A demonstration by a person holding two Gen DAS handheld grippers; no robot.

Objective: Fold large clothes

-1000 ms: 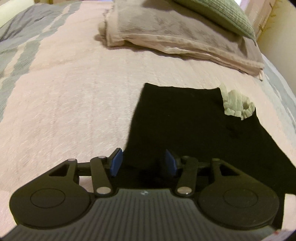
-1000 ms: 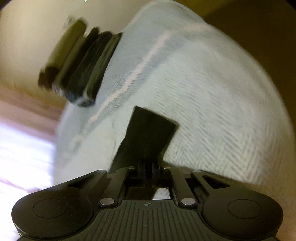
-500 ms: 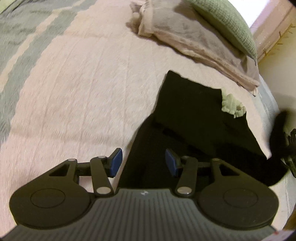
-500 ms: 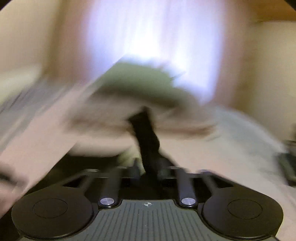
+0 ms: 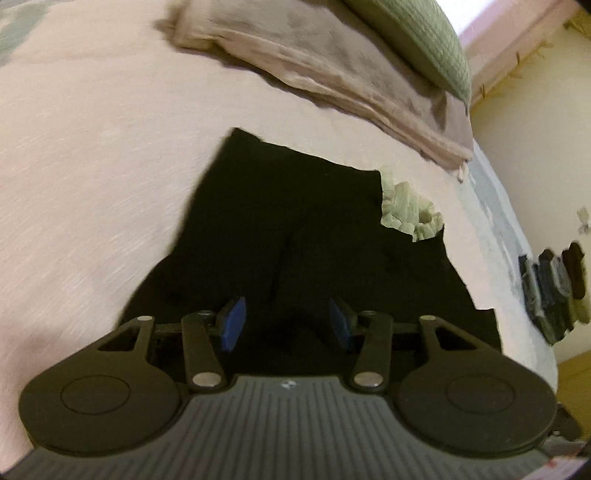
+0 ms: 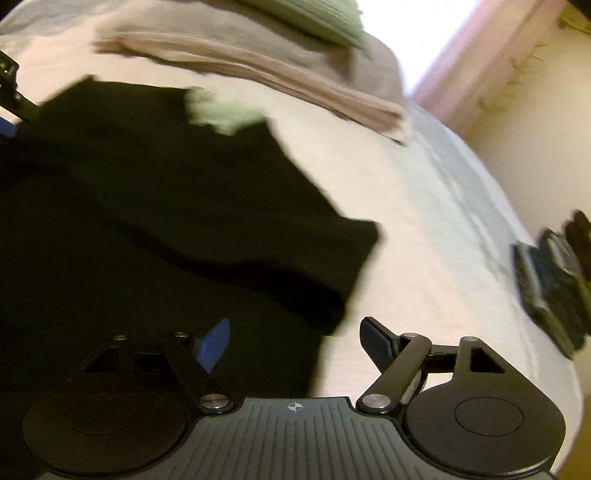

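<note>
Black garment [image 5: 295,229] lying partly folded on the bed [image 5: 92,166], a pale green ribbed piece [image 5: 406,206] at its far edge, short of the folded beige blanket [image 5: 332,74] and green pillow [image 5: 417,33]. Left gripper [image 5: 284,323] tilts down over the near fabric, its fingers [image 5: 232,325] at a middling gap and closing, with nothing pinched between them. Right gripper [image 6: 295,343] hovers at the garment's right edge, fingers [image 6: 212,345] spread wide and empty. To fold cleanly, each gripper should probably take a near corner through all layers and carry both across evenly.
</note>
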